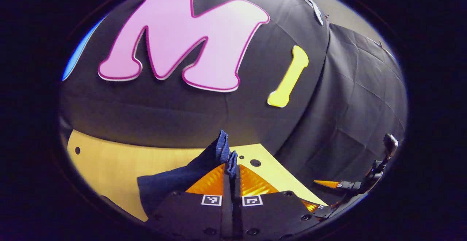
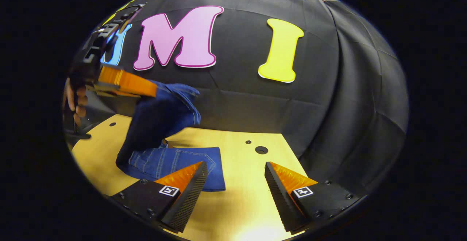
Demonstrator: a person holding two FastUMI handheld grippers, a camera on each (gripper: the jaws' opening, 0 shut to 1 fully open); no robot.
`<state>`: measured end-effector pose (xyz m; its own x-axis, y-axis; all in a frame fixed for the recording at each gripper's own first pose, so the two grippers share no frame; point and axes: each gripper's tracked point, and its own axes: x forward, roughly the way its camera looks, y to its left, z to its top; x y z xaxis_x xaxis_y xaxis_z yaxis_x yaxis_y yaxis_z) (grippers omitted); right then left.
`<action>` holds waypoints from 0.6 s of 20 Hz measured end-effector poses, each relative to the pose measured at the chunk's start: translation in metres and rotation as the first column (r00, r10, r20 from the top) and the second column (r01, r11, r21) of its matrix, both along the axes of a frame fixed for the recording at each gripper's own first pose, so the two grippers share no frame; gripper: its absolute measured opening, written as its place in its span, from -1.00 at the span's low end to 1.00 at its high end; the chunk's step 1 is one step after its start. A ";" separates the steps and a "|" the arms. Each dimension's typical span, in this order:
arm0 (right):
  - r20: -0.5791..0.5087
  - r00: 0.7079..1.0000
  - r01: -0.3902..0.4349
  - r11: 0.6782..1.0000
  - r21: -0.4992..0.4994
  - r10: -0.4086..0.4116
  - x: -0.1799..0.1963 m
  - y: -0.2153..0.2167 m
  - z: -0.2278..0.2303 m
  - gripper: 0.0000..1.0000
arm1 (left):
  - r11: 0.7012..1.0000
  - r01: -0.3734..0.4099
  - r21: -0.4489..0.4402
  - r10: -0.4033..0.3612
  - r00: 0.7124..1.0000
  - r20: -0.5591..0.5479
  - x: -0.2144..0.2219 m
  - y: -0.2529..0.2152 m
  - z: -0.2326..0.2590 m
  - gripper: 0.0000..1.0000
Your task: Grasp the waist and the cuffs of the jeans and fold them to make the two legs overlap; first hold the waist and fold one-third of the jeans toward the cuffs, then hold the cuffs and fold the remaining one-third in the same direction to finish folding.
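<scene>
Two grippers and one garment make up our inventory.

Item 1: dark blue denim jeans (image 2: 171, 162). In the right gripper view part of them lies flat on the pale wooden worktop (image 2: 240, 182) at about 7 o'clock, and the rest rises in a hanging fold toward 10 o'clock. We cannot tell whether the raised end is waist or cuffs.

Item 2: left gripper (image 1: 232, 168). Its jaws are pressed together on a bunched edge of the denim, seen at 6 o'clock in the left gripper view. The right gripper view shows it high at 10 o'clock, a hand (image 2: 74, 102) behind it, holding the cloth well above the worktop.

Item 3: right gripper (image 2: 236, 177). Its jaws are spread wide with nothing between them, low over the worktop; one finger overlaps the flat denim's near edge at 7 o'clock, contact uncertain.

Step in hand, as we judge it: an early lift, one end carried up ahead of a fold. The legs do not yet read as neatly overlapped, and no thirds fold is laid.

Next move calls for: the right gripper to close on the matching edge, so both ends travel together and the fold lands square.

Edges and room: bare worktop runs open from 5 to 3 o'clock of the jeans. Its far edge meets the black cloth wall (image 2: 328, 106) at 12 o'clock, with small holes (image 2: 261, 150) near that edge. Its right corner falls away at 3 o'clock.
</scene>
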<state>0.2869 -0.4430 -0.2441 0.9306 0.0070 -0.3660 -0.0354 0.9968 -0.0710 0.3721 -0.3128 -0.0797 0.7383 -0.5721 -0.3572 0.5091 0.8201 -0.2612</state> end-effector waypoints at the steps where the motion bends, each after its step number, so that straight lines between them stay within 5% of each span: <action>1: -0.004 1.000 0.007 1.000 0.010 -0.007 -0.005 -0.005 0.000 0.93 | 1.000 0.011 0.010 -0.011 1.000 -0.025 0.003 -0.006 -0.016 -0.88; 5: -0.006 0.999 0.045 0.998 0.036 -0.045 -0.023 -0.021 0.004 0.93 | 0.997 0.079 0.013 -0.078 0.995 -0.067 0.000 -0.016 -0.024 -0.59; 8: 0.006 0.998 0.060 0.996 0.065 -0.060 -0.038 -0.022 0.019 0.93 | 0.992 0.111 0.065 -0.109 0.994 -0.028 -0.031 -0.017 -0.025 1.00; 12: 0.045 0.998 0.047 0.990 0.131 -0.053 -0.070 0.001 0.054 0.92 | 0.994 0.014 0.105 -0.026 0.993 0.113 -0.079 0.051 0.014 0.94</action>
